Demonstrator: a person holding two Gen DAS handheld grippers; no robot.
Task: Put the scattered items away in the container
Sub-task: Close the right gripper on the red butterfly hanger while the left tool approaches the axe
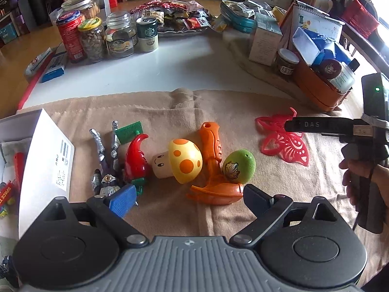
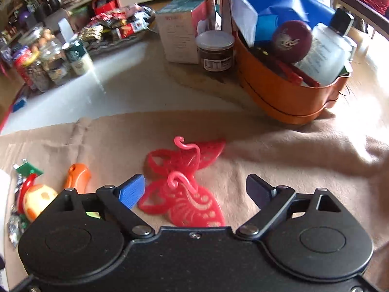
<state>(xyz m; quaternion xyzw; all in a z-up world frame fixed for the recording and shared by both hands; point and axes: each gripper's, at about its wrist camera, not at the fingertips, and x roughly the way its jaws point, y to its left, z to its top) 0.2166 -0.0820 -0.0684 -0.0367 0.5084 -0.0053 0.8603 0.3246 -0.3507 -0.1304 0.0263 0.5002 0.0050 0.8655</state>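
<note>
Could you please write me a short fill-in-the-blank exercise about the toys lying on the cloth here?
1. The mushroom toy has a yellow cap with ____ spots.
2. The right gripper hovers, open, over the red ____-shaped cutout.
3. The green egg lies against the orange toy ____.
4. The left gripper is ____.

Missing words: orange; butterfly; hammer; open

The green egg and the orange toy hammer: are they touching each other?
Touching. In the left wrist view the green egg rests against the orange toy hammer, at its head, with no cloth showing between them.
</note>
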